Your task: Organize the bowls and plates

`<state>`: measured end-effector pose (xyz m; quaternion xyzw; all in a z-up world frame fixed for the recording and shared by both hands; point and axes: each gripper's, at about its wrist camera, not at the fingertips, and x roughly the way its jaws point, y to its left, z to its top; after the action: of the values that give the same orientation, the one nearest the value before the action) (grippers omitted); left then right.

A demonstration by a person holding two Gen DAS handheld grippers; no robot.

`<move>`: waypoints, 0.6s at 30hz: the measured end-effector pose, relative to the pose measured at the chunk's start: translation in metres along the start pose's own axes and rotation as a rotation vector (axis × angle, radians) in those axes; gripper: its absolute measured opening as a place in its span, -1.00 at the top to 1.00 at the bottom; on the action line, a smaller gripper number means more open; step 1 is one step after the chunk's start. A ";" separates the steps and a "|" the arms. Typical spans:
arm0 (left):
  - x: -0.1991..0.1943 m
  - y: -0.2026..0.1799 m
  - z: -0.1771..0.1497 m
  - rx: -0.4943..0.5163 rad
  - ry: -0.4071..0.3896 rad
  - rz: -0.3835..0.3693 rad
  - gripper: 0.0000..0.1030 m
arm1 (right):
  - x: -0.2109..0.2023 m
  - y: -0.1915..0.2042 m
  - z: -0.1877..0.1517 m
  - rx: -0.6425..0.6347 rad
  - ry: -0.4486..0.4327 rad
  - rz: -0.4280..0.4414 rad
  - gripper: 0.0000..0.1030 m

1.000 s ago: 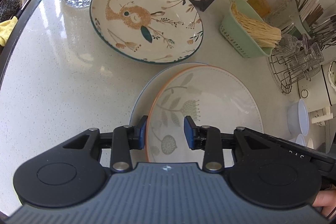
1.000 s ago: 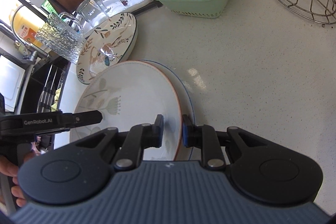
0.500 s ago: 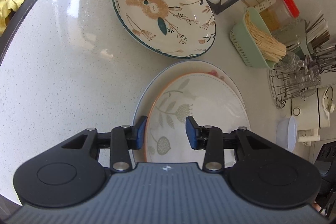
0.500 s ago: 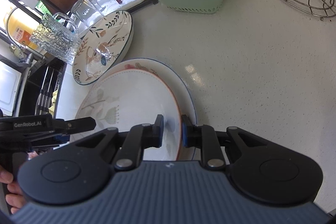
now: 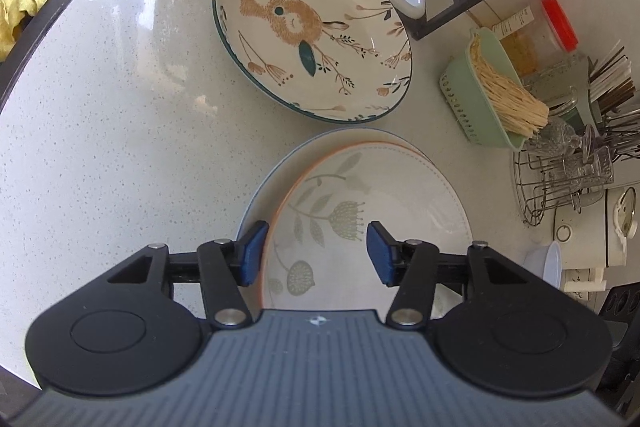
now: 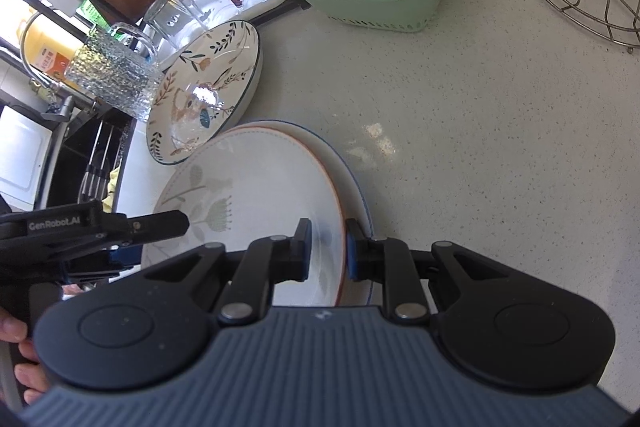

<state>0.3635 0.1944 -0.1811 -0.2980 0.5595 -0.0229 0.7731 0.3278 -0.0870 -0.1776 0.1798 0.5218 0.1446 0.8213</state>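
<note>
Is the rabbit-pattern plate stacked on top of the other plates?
No, the rabbit-pattern plate lies alone on the counter, beside the orange-rimmed plate stack.

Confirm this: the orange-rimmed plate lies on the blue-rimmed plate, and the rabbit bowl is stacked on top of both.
Not quite. The rabbit bowl is not stacked: the left wrist view shows it on the counter beside them. The orange-rimmed plate does lie on the blue-rimmed plate.
</note>
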 end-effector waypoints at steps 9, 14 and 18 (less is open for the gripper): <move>-0.001 0.001 -0.004 -0.029 -0.011 0.007 -0.19 | -0.010 0.011 -0.004 -0.094 -0.042 -0.046 0.60; -0.006 0.003 -0.005 -0.037 -0.016 0.004 -0.19 | -0.006 0.010 -0.003 -0.088 -0.044 -0.043 0.60; -0.012 0.000 -0.008 -0.007 -0.023 0.027 -0.19 | -0.006 0.011 -0.003 -0.089 -0.053 -0.043 0.60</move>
<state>0.3521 0.1953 -0.1726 -0.2933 0.5547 -0.0071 0.7786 0.3224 -0.0795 -0.1691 0.1355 0.4967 0.1455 0.8449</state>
